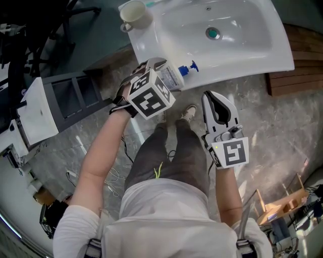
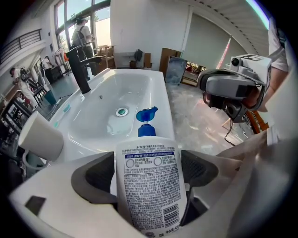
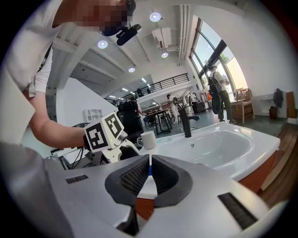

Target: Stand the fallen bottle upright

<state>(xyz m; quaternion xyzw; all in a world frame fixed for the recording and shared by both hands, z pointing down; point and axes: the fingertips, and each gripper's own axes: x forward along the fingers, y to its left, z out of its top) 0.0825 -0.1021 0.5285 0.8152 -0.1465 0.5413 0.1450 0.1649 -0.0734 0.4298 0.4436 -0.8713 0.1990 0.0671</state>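
Observation:
A white pump bottle (image 1: 174, 76) with a blue pump head (image 1: 189, 68) lies on the front rim of the white sink (image 1: 252, 55), its pump toward the basin. My left gripper (image 1: 164, 70) comes steeply down over it. In the left gripper view the bottle's printed label (image 2: 149, 181) fills the space between the wide-spread jaws; the dark pads (image 2: 93, 174) flank its sides without visibly pressing. My right gripper (image 1: 213, 97) hangs in front of the sink's right part, apart from the bottle. Its jaws (image 3: 150, 169) are together and hold nothing.
A white cup (image 1: 133, 14) stands on the sink's left corner, and a black faucet (image 2: 81, 69) rises at the basin's far end. A grey shelf unit (image 1: 75, 95) sits to the left on the floor. A wooden crate (image 1: 282, 204) is at the lower right.

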